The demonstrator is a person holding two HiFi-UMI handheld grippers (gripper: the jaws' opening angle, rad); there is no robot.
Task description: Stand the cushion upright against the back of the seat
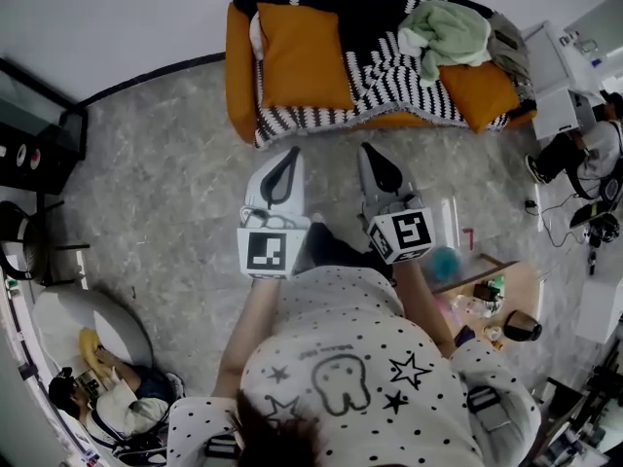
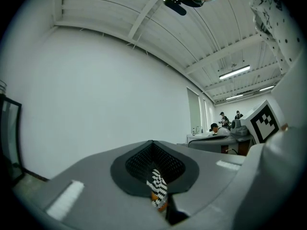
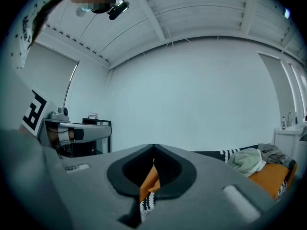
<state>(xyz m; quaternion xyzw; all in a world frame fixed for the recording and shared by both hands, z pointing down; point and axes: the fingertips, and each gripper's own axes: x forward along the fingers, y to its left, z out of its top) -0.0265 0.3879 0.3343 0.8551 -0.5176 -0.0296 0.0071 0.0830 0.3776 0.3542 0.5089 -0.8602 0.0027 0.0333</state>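
Orange upholstery shows at the arm of the seat [image 1: 240, 71] against the far wall, most of it draped in a black-and-white striped throw [image 1: 389, 76]. The orange cushion [image 1: 302, 56] sits on the left part of that seat, on the throw, with its upper edge toward the dark backrest and a sliver of something white showing behind its top left corner. From this steep angle I cannot tell whether it leans on the back or lies flat. A second orange cushion [image 1: 479, 90] is at the right end, with a pale green cloth [image 1: 450, 29] heaped just behind it. Both claws hang over the grey stone-patterned floor [image 1: 165, 183], well short of the seat and pointing toward it, side by side but apart. The left claw [image 1: 292, 152] is clenched on nothing: its own view shows the jaws meeting, with only a thin slit through which a strip of the striped throw can be seen. The right claw [image 1: 368, 150] is likewise clenched and empty — orange fabric and a bit of stripe show far off through its slit. Neither claw touches the cushion.
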